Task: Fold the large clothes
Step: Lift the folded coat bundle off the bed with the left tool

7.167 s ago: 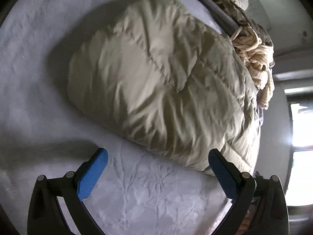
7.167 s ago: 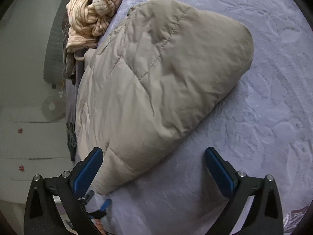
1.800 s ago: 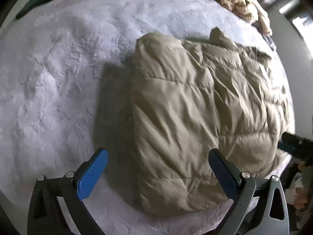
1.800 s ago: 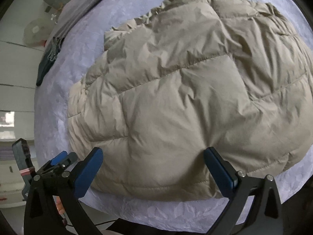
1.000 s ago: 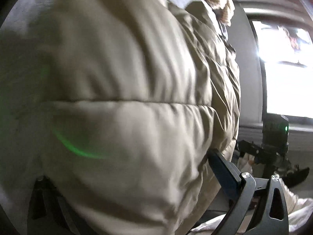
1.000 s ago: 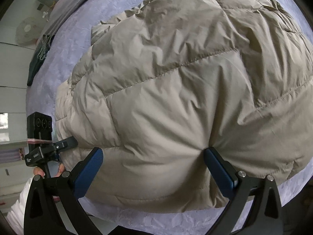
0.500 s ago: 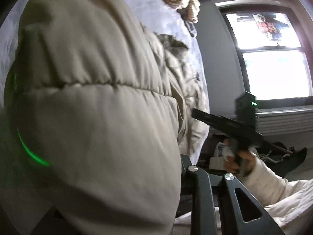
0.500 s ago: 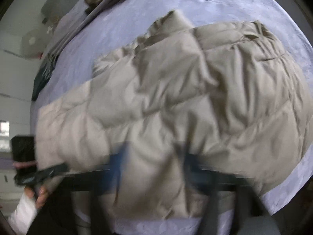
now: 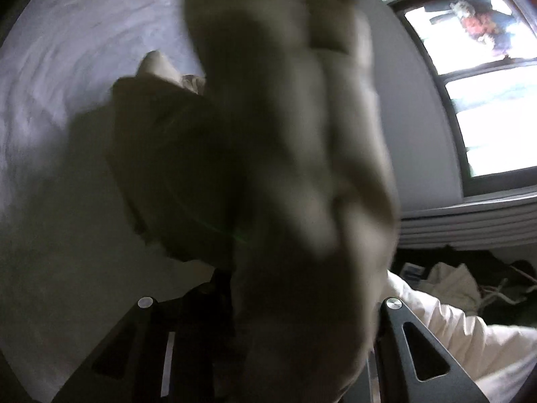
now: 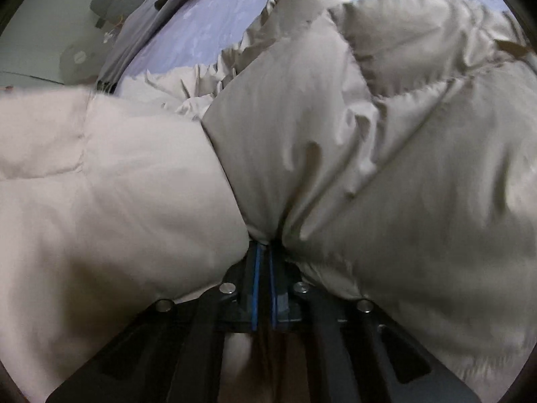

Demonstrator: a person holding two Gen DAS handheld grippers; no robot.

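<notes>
A beige puffer jacket (image 10: 386,151) lies on the lilac bedspread (image 10: 218,16). My right gripper (image 10: 263,248) is at the jacket's near hem. Its jaws are closing and the blue pads (image 10: 255,268) stand almost together, pinching a fold of fabric. In the left wrist view the jacket (image 9: 285,134) hangs blurred and dark right before the lens, raised above the bed (image 9: 60,67). My left gripper (image 9: 268,278) is shut on a thick bulge of it. The fabric hides its pads.
A bright window (image 9: 486,100) and a grey wall are on the right of the left wrist view, with a person's white sleeve (image 9: 453,329) and dark clutter below. Grey blankets (image 10: 134,40) and a heap of clothes line the bed's far left side.
Both grippers went from wide open to shut on the jacket's near edge. The left one has lifted its part of the jacket up off the bed. The right one has dropped closer to the hem.
</notes>
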